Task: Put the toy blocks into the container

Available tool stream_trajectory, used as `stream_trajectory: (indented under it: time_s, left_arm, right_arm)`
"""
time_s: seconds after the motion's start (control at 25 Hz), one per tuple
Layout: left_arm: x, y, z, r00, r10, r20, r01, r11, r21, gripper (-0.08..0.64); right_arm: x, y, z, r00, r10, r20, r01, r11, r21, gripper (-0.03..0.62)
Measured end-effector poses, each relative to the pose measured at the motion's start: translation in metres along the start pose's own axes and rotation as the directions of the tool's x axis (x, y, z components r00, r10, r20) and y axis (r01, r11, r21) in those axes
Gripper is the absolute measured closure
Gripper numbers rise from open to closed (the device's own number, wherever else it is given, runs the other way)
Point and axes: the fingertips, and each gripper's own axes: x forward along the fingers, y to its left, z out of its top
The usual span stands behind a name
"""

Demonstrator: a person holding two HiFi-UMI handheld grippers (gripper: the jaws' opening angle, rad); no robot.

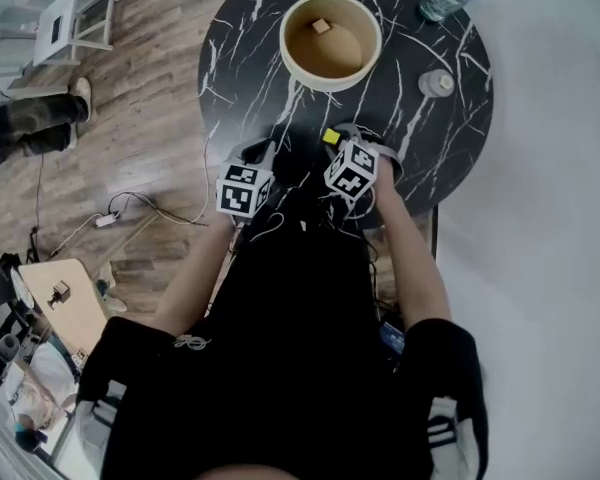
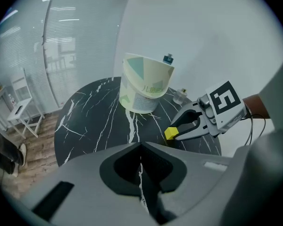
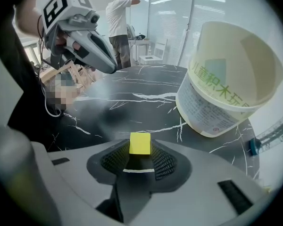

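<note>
Right gripper [image 3: 140,155] pinches yellow block [image 3: 140,142], low at black table [image 1: 420,138], short of container [image 3: 212,107]. Left gripper [image 2: 141,149] closed, empty. Advice: confirm firm squeeze, lift straight, release only above container opening.

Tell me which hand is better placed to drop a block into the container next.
Right. The yellow block sits gripped between the right tongs, with the container ahead of them. The left tongs are shut and empty, off to the side.

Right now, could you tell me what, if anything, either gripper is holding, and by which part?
The right gripper pinches the yellow block by two opposite side faces; the left gripper is shut, empty.
</note>
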Motion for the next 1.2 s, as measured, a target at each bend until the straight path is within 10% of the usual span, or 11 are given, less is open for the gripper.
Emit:
stream_trajectory:
  time_s: [0.64, 1.2]
  left_arm:
    - [-0.014, 0.025, 0.026, 0.997, 0.015, 0.075, -0.016, 1.000, 0.008, 0.560]
    - [-0.048, 0.041, 0.089, 0.970, 0.026, 0.242, -0.040, 0.998, 0.052, 0.560]
  right_arm:
    - [-0.020, -0.003, 0.077, 0.979, -0.029, 0.200, 0.004, 0.992, 0.123, 0.466]
    - [-0.092, -0.040, 0.164, 0.808, -0.290, 0.512, -0.005, 0.867, 0.499, 0.466]
